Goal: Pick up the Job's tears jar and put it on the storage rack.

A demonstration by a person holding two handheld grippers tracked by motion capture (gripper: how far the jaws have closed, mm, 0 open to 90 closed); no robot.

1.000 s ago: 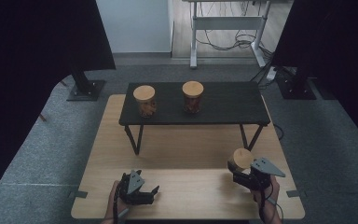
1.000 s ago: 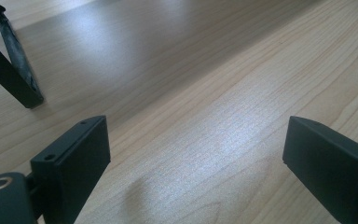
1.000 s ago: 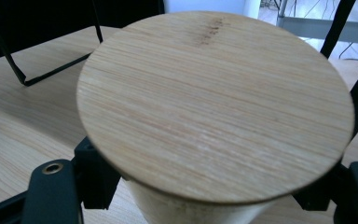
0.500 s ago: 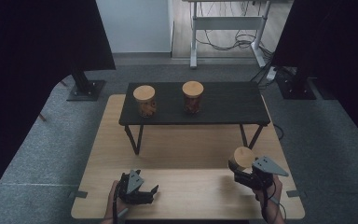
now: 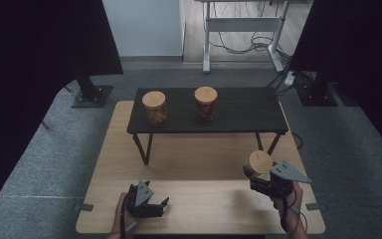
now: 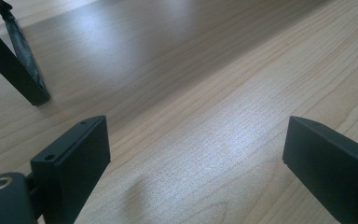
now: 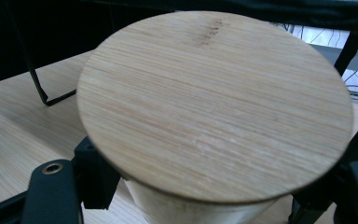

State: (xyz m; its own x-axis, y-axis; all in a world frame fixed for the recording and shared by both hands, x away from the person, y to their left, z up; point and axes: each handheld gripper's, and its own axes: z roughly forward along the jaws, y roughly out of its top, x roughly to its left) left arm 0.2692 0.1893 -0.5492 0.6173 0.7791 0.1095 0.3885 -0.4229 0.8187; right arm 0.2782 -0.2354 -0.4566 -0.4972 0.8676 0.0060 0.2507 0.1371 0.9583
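Observation:
A pale jar with a round bamboo lid (image 5: 258,162) (image 7: 214,102) stands at the right of the wooden board (image 5: 194,159). My right gripper (image 5: 256,175) (image 7: 214,191) is shut on its body just under the lid, one jaw on each side. Two more bamboo-lidded jars stand upright on the low black table (image 5: 243,107): one with light brown contents (image 5: 154,107) at the left, one with darker reddish contents (image 5: 205,103) near the middle. My left gripper (image 5: 155,205) (image 6: 196,154) rests near the board's front edge, open, with bare wood between its jaws.
The black table's thin legs (image 6: 23,74) stand on the board ahead of my left gripper. Black curtains and stand bases flank the grey floor. A white desk frame with cables (image 5: 243,30) is at the back.
My right gripper and the jar in it have shifted slightly forward or upward. The left gripper has stayed where it was.

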